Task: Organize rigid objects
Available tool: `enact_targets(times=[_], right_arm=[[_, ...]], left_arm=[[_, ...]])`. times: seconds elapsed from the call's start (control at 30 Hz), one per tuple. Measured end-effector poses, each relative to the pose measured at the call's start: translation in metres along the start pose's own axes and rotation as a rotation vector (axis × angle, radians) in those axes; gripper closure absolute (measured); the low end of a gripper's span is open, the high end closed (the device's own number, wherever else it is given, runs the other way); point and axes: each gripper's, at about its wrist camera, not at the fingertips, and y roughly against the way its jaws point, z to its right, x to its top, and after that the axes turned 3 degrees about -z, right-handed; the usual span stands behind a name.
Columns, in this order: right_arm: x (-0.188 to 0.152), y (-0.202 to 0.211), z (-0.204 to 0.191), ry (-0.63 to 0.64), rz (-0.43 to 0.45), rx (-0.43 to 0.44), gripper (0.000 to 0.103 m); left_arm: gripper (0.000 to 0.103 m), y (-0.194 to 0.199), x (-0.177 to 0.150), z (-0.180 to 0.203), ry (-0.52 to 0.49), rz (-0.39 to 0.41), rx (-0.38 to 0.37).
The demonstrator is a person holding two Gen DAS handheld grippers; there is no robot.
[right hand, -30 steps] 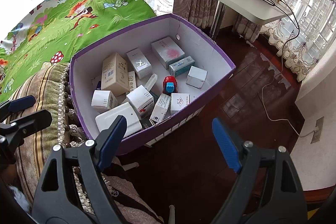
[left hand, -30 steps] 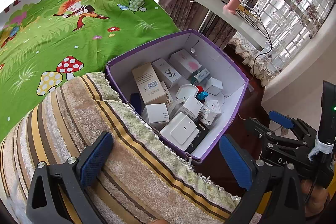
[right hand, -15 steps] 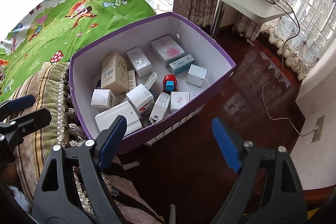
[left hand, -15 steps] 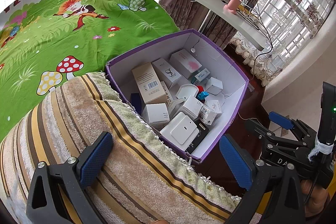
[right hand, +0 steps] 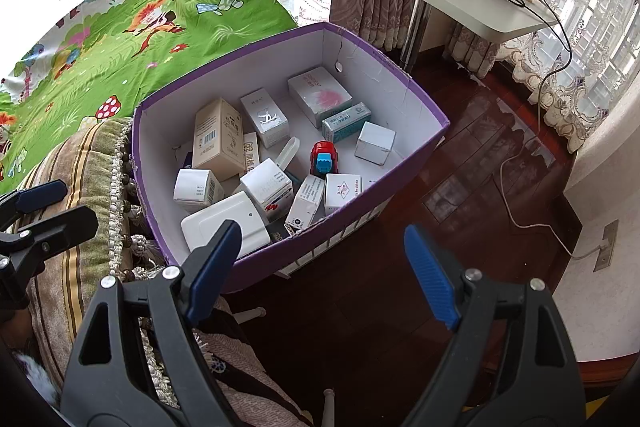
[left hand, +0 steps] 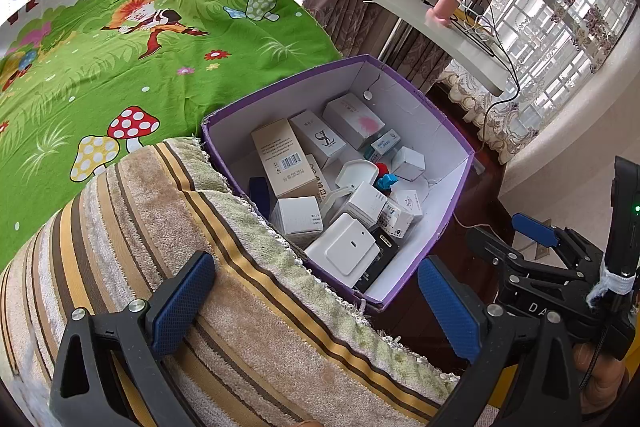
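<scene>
Bedroom corner, green cartoon bedsheet [left hand: 120, 67] behind. Left wrist view: purple box [left hand: 456, 211] sits off the striped blanket [left hand: 240, 307] edge, packed with loose cartons, likely gathered there for sorting. Tan carton [left hand: 284, 163] with a barcode lies beside a white one marked "SL" [left hand: 322, 137]. Left gripper [left hand: 316, 301] hangs over the blanket, jaws wide, nothing between them.

Right wrist view: same purple box [right hand: 424, 99], red-and-blue toy car [right hand: 324, 157] mid-box among cartons, white flat device [right hand: 224, 223] at its near wall. Right gripper [right hand: 324, 273] hovers short of the box, jaws wide apart, empty. Other print unreadable.
</scene>
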Motion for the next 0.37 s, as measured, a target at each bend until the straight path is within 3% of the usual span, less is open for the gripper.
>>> enact_targets(times=[0.37], right_arm=[[-0.0018,-0.0014,0.0002,-0.001,-0.002,0.0,0.017]], left_arm=[[0.0,-0.0005,-0.0007,0.0009,0.0,0.01,0.003]])
